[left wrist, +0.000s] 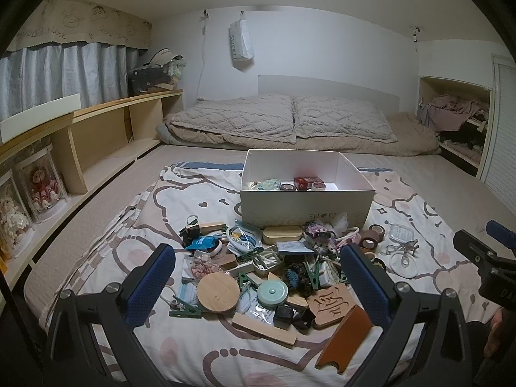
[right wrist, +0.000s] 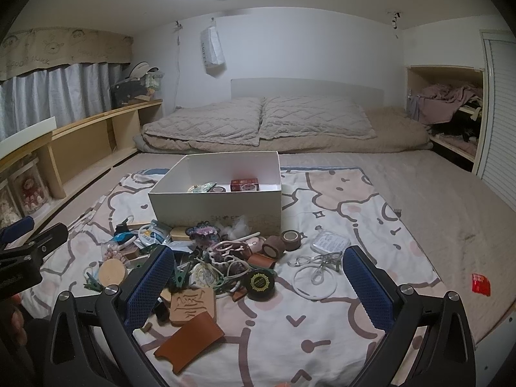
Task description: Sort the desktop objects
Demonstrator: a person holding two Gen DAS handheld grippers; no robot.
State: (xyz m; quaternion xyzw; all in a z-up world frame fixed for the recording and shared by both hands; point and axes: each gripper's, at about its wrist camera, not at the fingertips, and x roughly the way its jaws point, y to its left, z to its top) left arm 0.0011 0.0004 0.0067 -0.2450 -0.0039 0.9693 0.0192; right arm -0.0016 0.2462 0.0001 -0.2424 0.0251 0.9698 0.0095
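A pile of small objects lies on a patterned sheet (left wrist: 200, 348): a round wooden lid (left wrist: 218, 293), a pale green lid (left wrist: 272, 293), a carved wooden tile (left wrist: 329, 306), a brown leather sleeve (left wrist: 345, 335), green clips and tape rolls (left wrist: 374, 235). Behind the pile stands an open white box (left wrist: 306, 203) with a red packet (left wrist: 308, 182) and tape inside. My left gripper (left wrist: 258, 277) hovers open above the near side of the pile, holding nothing. My right gripper (right wrist: 258, 277) is open and empty too, over the pile's right part near a black round tin (right wrist: 260, 282) and a clear ring (right wrist: 314, 277).
The sheet lies on a bed (right wrist: 419, 200) with pillows (left wrist: 290, 119) at the far end. Wooden shelves (left wrist: 106, 135) with boxed dolls run along the left. A cupboard with clothes (right wrist: 451, 106) is at the right. A small red packet (right wrist: 480, 283) lies on the mattress to the right.
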